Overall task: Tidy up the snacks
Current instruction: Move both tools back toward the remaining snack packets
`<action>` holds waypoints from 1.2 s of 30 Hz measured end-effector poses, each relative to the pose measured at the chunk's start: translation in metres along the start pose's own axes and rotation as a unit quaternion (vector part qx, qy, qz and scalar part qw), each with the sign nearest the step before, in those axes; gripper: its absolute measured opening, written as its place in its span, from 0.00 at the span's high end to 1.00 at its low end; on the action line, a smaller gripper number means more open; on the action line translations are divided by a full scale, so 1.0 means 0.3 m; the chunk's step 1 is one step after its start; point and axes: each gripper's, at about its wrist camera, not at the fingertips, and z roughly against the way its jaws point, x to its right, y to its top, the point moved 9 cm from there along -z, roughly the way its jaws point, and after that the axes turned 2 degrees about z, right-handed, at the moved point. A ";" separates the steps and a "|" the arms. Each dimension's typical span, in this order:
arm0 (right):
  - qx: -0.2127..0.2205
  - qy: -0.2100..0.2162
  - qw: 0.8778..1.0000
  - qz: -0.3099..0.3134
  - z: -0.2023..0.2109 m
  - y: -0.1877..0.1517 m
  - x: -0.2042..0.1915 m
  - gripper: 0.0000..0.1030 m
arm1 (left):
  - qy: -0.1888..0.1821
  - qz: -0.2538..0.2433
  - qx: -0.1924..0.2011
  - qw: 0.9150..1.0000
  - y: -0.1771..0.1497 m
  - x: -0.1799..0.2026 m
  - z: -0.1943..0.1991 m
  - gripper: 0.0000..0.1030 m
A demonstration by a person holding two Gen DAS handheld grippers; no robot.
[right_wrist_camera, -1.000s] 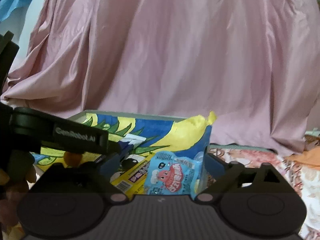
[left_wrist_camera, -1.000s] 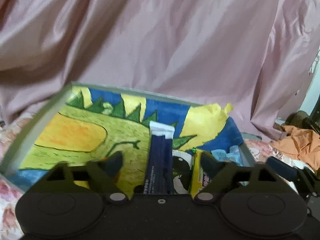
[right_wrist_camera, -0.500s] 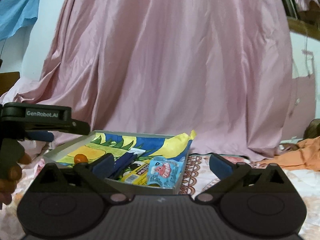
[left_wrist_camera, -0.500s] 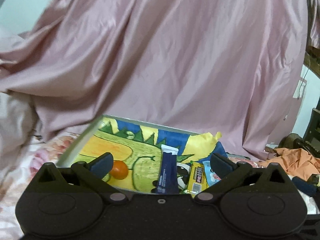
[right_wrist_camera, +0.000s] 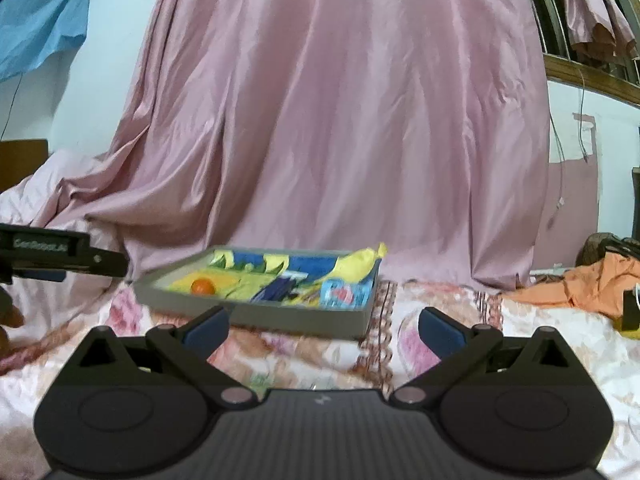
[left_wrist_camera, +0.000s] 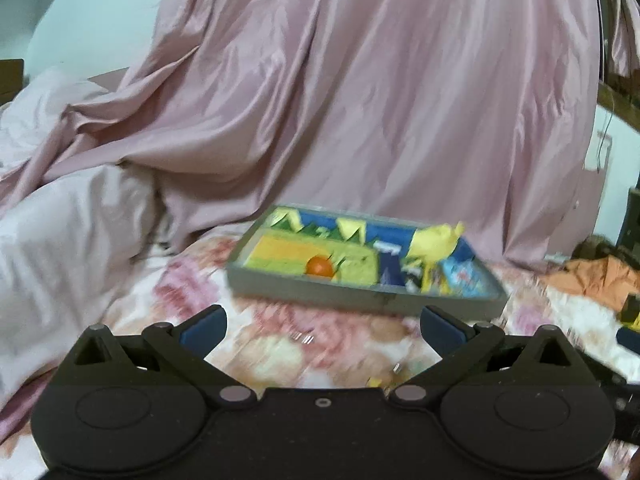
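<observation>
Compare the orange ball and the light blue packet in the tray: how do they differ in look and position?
The orange ball is small, round and plain; the light blue packet is flat, larger and printed with a red figure. The ball lies alone on the tray's left half; the packet sits at the right end, beside other wrappers. Both lie inside the tray, and neither open gripper touches them.

A large pink satin sheet (right_wrist_camera: 344,120) hangs in heavy folds across the back of the room, spilling onto a bed covered in a pink floral bedspread (right_wrist_camera: 432,344); pale blue-white wall (right_wrist_camera: 116,52) shows at left, with a blue cloth (right_wrist_camera: 36,20) pinned high in the corner; a wooden rail (right_wrist_camera: 588,76) runs along the upper right; crumpled orange fabric (right_wrist_camera: 592,284) lies at the right edge of the bed; the light is soft and even.
</observation>
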 end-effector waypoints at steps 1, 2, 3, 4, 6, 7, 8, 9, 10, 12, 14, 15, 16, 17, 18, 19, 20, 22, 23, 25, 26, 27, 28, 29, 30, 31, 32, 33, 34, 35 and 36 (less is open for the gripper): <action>-0.003 0.001 1.000 -0.002 0.012 -0.012 -0.009 0.00 | 0.004 -0.002 -0.005 1.000 -0.024 -0.016 0.018 0.01; -0.006 0.001 1.000 -0.005 0.022 -0.024 -0.016 0.00 | 0.007 -0.004 -0.009 1.000 -0.045 -0.030 0.034 0.01; -0.010 0.002 1.000 -0.009 0.030 -0.038 -0.026 0.00 | 0.011 -0.005 -0.014 1.000 -0.066 -0.046 0.048 0.01; -0.015 0.005 1.000 -0.011 0.037 -0.050 -0.035 0.00 | 0.015 -0.006 -0.019 1.000 -0.087 -0.060 0.062 0.01; -0.023 0.008 1.000 -0.013 0.053 -0.074 -0.057 0.00 | 0.022 -0.007 -0.027 0.999 -0.124 -0.086 0.085 0.01; -0.025 0.010 1.000 -0.012 0.060 -0.083 -0.068 0.00 | 0.025 -0.007 -0.031 0.999 -0.142 -0.097 0.093 0.01; -0.026 0.012 1.000 -0.010 0.070 -0.093 -0.079 0.00 | 0.026 -0.009 -0.037 0.999 -0.162 -0.109 0.102 0.01; -0.028 0.014 0.999 -0.007 0.077 -0.104 -0.090 0.00 | 0.027 -0.009 -0.044 0.999 -0.180 -0.118 0.107 0.01; -0.031 0.017 0.999 -0.004 0.081 -0.114 -0.101 0.00 | 0.029 -0.011 -0.049 0.998 -0.197 -0.126 0.110 0.01; -0.042 0.027 0.999 0.002 0.081 -0.138 -0.125 0.00 | 0.034 -0.019 -0.061 0.997 -0.226 -0.141 0.108 0.01; -0.053 0.035 0.998 0.008 0.076 -0.161 -0.146 0.00 | 0.042 -0.024 -0.071 0.996 -0.249 -0.158 0.093 0.01; -0.059 0.039 0.997 0.013 0.072 -0.174 -0.156 0.00 | 0.044 -0.025 -0.075 0.996 -0.258 -0.163 0.086 0.01; -0.064 0.043 0.997 0.017 0.068 -0.184 -0.165 0.00 | 0.045 -0.027 -0.080 0.995 -0.268 -0.169 0.078 0.01; -0.069 0.046 0.996 0.021 0.065 -0.194 -0.174 0.00 | 0.047 -0.029 -0.083 0.995 -0.275 -0.172 0.070 0.01; -0.072 0.048 0.996 0.025 0.061 -0.203 -0.181 0.00 | 0.048 -0.032 -0.085 0.995 -0.281 -0.175 0.062 0.01; -0.076 0.050 0.995 0.028 0.056 -0.210 -0.187 0.00 | 0.048 -0.035 -0.086 0.994 -0.287 -0.179 0.055 0.01; -0.079 0.051 0.995 0.029 0.049 -0.215 -0.191 0.00 | 0.048 -0.039 -0.087 0.994 -0.292 -0.183 0.048 0.01; -0.086 0.053 0.994 0.029 0.033 -0.225 -0.198 0.00 | 0.048 -0.043 -0.091 0.994 -0.300 -0.188 0.033 0.01; -0.091 0.054 0.994 0.029 0.025 -0.232 -0.201 0.00 | 0.047 -0.045 -0.094 0.993 -0.303 -0.194 0.023 0.01; -0.101 0.056 0.993 0.029 0.009 -0.247 -0.206 0.00 | 0.046 -0.043 -0.099 0.993 -0.308 -0.205 0.005 0.01; -0.105 0.057 0.992 0.029 0.002 -0.256 -0.209 0.00 | 0.046 -0.041 -0.102 0.993 -0.311 -0.210 -0.005 0.01; -0.110 0.058 0.992 0.030 -0.006 -0.262 -0.210 0.00 | 0.045 -0.037 -0.105 0.993 -0.314 -0.217 -0.016 0.01; -0.114 0.060 0.991 0.032 -0.013 -0.269 -0.215 0.00 | 0.045 -0.033 -0.109 0.993 -0.317 -0.221 -0.027 0.01; -0.117 0.062 0.991 0.034 -0.020 -0.274 -0.218 0.00 | 0.045 -0.031 -0.112 0.992 -0.319 -0.226 -0.041 0.01; -0.120 0.064 0.990 0.036 -0.030 -0.279 -0.223 0.00 | 0.046 -0.029 -0.115 0.992 -0.320 -0.229 -0.055 0.01; -0.123 0.067 0.989 0.038 -0.039 -0.282 -0.227 0.00 | 0.048 -0.028 -0.117 0.992 -0.319 -0.231 -0.070 0.01; -0.126 0.069 0.989 0.040 -0.047 -0.285 -0.231 0.00 | 0.050 -0.027 -0.117 0.992 -0.316 -0.231 -0.084 0.01; -0.127 0.070 0.989 0.041 -0.054 -0.287 -0.233 0.00 | 0.050 -0.029 -0.115 0.992 -0.311 -0.230 -0.098 0.01; -0.129 0.070 0.988 0.040 -0.061 -0.289 -0.234 0.00 | 0.049 -0.032 -0.113 0.992 -0.307 -0.231 -0.110 0.01; -0.131 0.070 0.988 0.040 -0.066 -0.292 -0.233 0.00 | 0.048 -0.040 -0.109 0.992 -0.298 -0.227 -0.127 0.01; -0.133 0.070 0.988 0.039 -0.072 -0.294 -0.232 0.00 | 0.044 -0.048 -0.106 0.992 -0.290 -0.223 -0.138 0.01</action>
